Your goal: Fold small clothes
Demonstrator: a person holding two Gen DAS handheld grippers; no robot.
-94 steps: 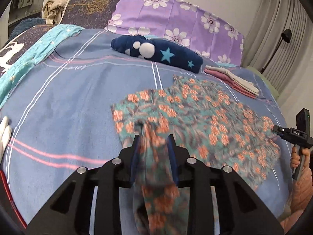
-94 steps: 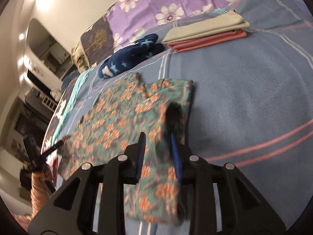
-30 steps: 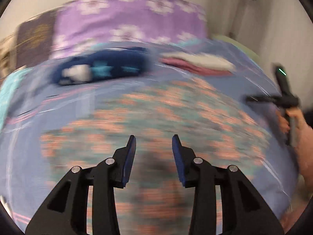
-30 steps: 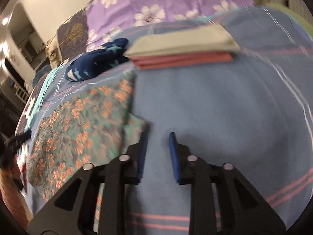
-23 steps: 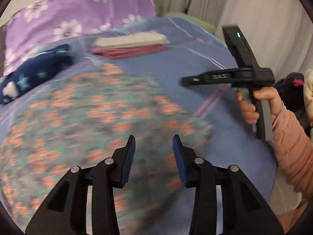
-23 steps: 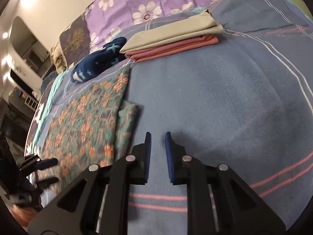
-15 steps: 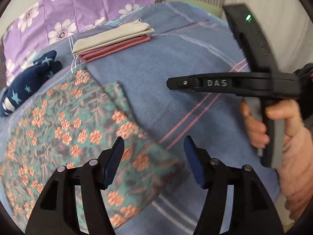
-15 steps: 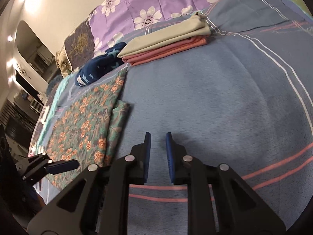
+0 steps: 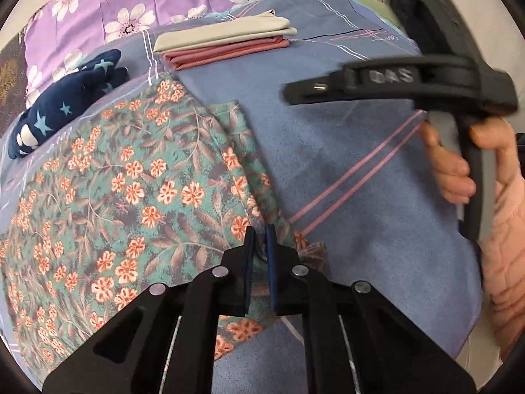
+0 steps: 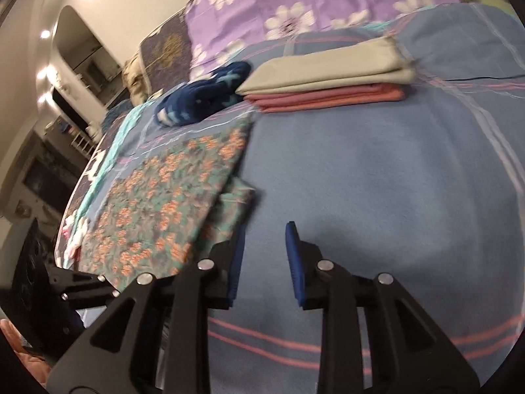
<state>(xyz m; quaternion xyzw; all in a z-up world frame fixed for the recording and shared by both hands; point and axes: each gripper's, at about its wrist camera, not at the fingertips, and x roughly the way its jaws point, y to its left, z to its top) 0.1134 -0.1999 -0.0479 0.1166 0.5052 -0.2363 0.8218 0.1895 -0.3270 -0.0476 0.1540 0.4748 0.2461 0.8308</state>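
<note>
A teal garment with orange flowers (image 9: 137, 180) lies spread flat on the blue bedspread (image 9: 344, 138); it also shows in the right wrist view (image 10: 170, 203). My left gripper (image 9: 258, 239) is shut on the garment's right edge near its lower corner. My right gripper (image 10: 264, 239) is open and empty, hovering over bare bedspread (image 10: 377, 180) just right of the garment's edge. Its black body (image 9: 393, 82) and the hand holding it show at the right of the left wrist view.
A stack of folded beige and pink clothes (image 9: 223, 44) lies at the far side, also in the right wrist view (image 10: 328, 82). A navy star-print garment (image 9: 65, 111) lies bunched to the left. A purple flowered pillow (image 9: 147, 3) stands behind.
Both grippers let go of the garment corners and swung to its right side. The left gripper has closed on the garment's right edge. The right gripper has opened wider.
</note>
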